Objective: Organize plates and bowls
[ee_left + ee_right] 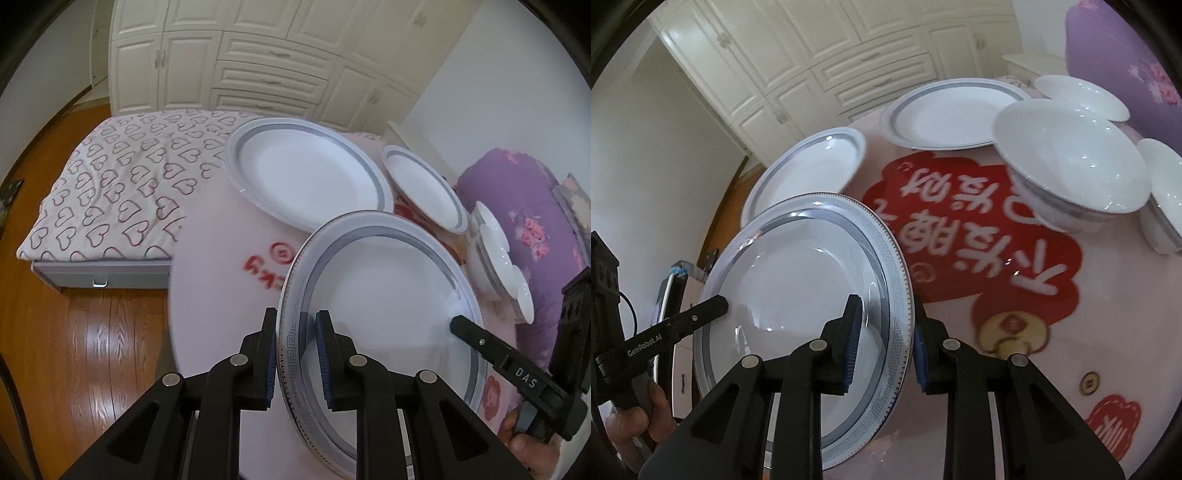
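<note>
Both grippers, left gripper (295, 354) and right gripper (882, 343), clamp the patterned plate's (388, 295) opposite rims; keep it level toward the large plate (306, 173) beyond.

Home bedrm: bed (107, 192), wardrobe (258, 62)

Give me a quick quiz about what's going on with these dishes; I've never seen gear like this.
1. True or false: only one pair of tongs holds the patterned plate.
2. Where do the tongs grip that plate? A) its centre B) its rim C) nowhere; they only hover
3. Fill in: besides the held plate, ___ grey-banded plates lie on the table.

Key
1. False: the left tongs and the right tongs pinch opposite sides.
2. B
3. two
</note>
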`<state>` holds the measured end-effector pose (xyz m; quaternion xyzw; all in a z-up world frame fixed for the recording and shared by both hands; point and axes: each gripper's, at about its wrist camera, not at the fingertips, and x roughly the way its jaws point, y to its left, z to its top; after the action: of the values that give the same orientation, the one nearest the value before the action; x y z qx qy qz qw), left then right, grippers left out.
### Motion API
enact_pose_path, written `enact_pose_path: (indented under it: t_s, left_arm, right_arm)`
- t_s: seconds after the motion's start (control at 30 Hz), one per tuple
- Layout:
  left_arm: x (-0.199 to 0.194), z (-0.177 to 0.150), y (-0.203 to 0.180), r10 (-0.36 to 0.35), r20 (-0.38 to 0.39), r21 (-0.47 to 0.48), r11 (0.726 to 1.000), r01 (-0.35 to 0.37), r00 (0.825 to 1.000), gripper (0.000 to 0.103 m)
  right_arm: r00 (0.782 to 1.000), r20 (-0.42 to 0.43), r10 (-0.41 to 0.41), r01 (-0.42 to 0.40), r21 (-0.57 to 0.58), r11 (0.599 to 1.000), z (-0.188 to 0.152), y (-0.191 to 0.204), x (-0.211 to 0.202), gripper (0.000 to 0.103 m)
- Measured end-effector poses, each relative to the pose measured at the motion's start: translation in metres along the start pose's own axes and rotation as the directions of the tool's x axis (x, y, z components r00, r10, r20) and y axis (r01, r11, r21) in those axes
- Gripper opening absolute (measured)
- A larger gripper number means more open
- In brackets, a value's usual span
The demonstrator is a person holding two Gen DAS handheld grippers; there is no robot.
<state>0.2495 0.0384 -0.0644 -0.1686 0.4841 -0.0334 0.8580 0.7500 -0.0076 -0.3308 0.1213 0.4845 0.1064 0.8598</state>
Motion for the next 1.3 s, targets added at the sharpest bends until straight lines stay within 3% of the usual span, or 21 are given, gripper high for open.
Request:
enact_pose_path:
  t_s: [0.33,0.87,0.9,1.0,1.03,1.1,1.13,1.17,1.2,1.3]
  left_arm:
    - [-0.024,-0.021,0.017,0.014,-0.009,-0.030,0.999,-0.014,1.000,0.016]
    - [0.006,-0.017,0.009,0.033,-0.054,-0.017,0.999,-0.034,0.998,0.017]
    - [0.006,-0.018,0.010,0.033,-0.054,-0.015,0.999,-0.034,0.998,0.017]
    - [0.002,-0.017,0.009,0.053,-0.032,0.000,0.999,-0.053,0.998,0.019]
    - [0.001,-0.016,0.009,0.058,-0.022,0.003,0.998,-0.058,0.998,0.026]
    - [-0.005,-0.016,0.007,0.068,0.000,0.006,0.998,-0.068,0.998,0.051]
    - [-0.008,-0.016,0.006,0.078,0.019,0.006,0.997,-0.078,0.997,0.072]
    - [-0.013,-0.017,0.006,0.089,0.045,0.005,0.996,-0.090,0.995,0.083]
    - [-0.019,-0.016,0.005,0.099,0.077,0.008,0.995,-0.100,0.992,0.086]
    - [-0.030,-0.014,-0.001,0.117,0.119,0.015,0.993,-0.119,0.986,0.097]
  right_arm:
    - [1.000,-0.030,0.003,-0.004,-0.027,1.000,-0.013,0.015,0.006,0.026]
    - [0.998,-0.060,-0.020,0.019,-0.022,1.000,-0.023,0.005,0.022,0.029]
    - [0.998,-0.057,-0.021,0.020,-0.022,1.000,-0.023,0.005,0.022,0.036]
    - [0.999,-0.035,-0.023,0.023,-0.002,1.000,-0.022,0.002,0.017,0.082]
    - [0.999,-0.022,-0.024,0.024,0.005,1.000,-0.022,0.000,0.014,0.088]
    - [0.999,-0.001,-0.032,0.032,0.009,0.999,-0.020,-0.002,0.009,0.089]
    - [0.999,0.009,-0.036,0.036,0.013,0.999,-0.019,-0.003,0.006,0.094]
    - [0.999,0.019,-0.040,0.040,0.018,0.999,-0.018,-0.005,0.003,0.098]
    - [0.999,0.032,-0.041,0.040,0.023,0.999,-0.017,-0.006,0.000,0.103]
    - [0.997,0.067,-0.044,0.042,0.030,0.999,-0.012,-0.009,-0.009,0.103]
